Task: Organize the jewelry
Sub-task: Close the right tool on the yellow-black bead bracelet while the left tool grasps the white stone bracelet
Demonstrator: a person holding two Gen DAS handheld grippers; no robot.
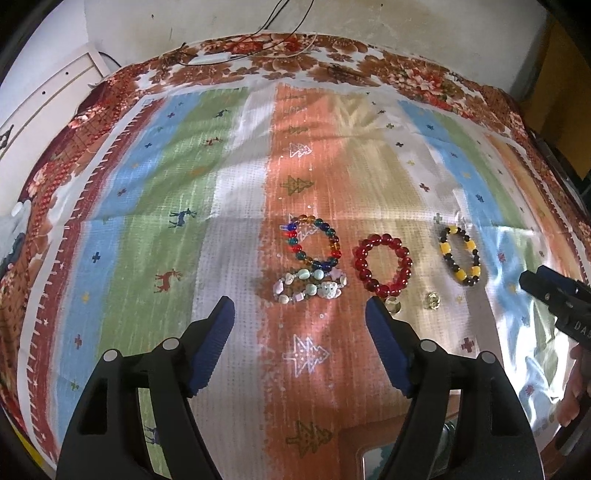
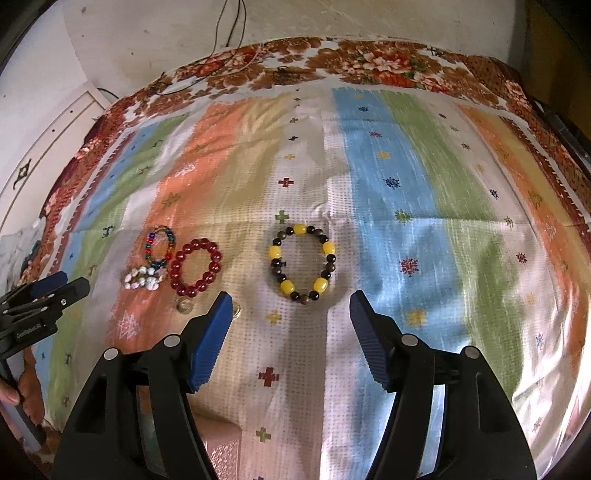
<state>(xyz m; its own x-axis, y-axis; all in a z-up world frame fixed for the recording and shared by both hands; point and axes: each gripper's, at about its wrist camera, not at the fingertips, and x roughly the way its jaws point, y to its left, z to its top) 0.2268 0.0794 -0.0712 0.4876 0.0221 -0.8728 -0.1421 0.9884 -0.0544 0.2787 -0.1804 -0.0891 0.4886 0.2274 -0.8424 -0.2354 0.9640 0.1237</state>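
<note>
Four bead bracelets lie on the table's striped cloth [image 1: 236, 206]: multicolour [image 1: 314, 240] touching the pale stone one [image 1: 310, 288], red [image 1: 382, 266] just beside them, yellow-and-black [image 2: 303, 264] apart to the right, with two small rings [image 1: 433, 301] nearer the claws. Likely light, elastic-strung, hard, slippery beads, best pinched across one side of the loop. Left claw [image 1: 299, 314] and right claw [image 2: 291, 306] both stand released, holding nothing; a box-like container at the near edge is mostly hidden, contents unclear.

We note a striped mat [image 1: 236, 206] over a floral cloth [image 1: 332, 59]. At 12 o'clock, a stained wall [image 2: 332, 18] with hanging cables [image 2: 231, 26]; at 10 o'clock, white furniture [image 1: 55, 96].
</note>
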